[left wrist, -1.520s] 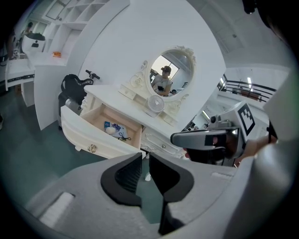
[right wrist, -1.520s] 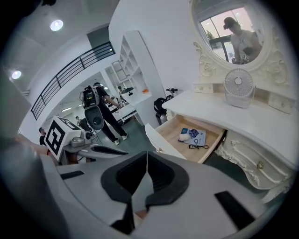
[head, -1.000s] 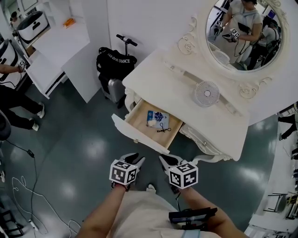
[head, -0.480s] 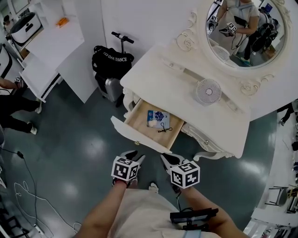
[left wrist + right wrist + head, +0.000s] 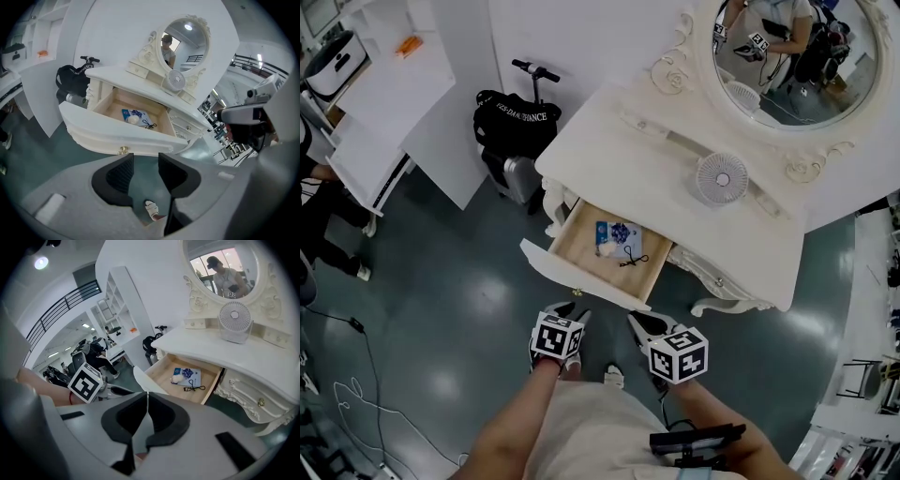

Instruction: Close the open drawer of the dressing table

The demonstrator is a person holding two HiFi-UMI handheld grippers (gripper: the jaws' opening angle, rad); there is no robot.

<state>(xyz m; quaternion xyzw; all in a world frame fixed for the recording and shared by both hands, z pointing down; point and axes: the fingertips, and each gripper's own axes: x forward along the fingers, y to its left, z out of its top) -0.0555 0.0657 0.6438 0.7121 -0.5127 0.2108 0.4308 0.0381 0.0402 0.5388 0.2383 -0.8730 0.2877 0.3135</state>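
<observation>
The white dressing table (image 5: 637, 178) has one drawer (image 5: 581, 246) pulled out toward me. Its curved front (image 5: 117, 133) carries a small gold knob (image 5: 123, 150). Inside lie a blue-and-white packet (image 5: 617, 234), a small white lump and a black cord (image 5: 197, 388). My left gripper (image 5: 569, 313) hangs just short of the drawer front, pointing down at it, open with nothing between its jaws (image 5: 145, 164). My right gripper (image 5: 639, 323) is beside it, a little further right, shut and empty, its tips meeting (image 5: 146, 397).
A small white fan (image 5: 720, 178) and an oval mirror (image 5: 792, 56) stand on the tabletop. A black bag (image 5: 511, 117), a scooter handle and a silver suitcase (image 5: 517, 178) sit left of the table. White shelving (image 5: 384, 103) and floor cables (image 5: 356, 394) lie further left.
My left gripper has crept down and forward toward the drawer front. The right gripper has barely moved. The drawer stays out as before.
</observation>
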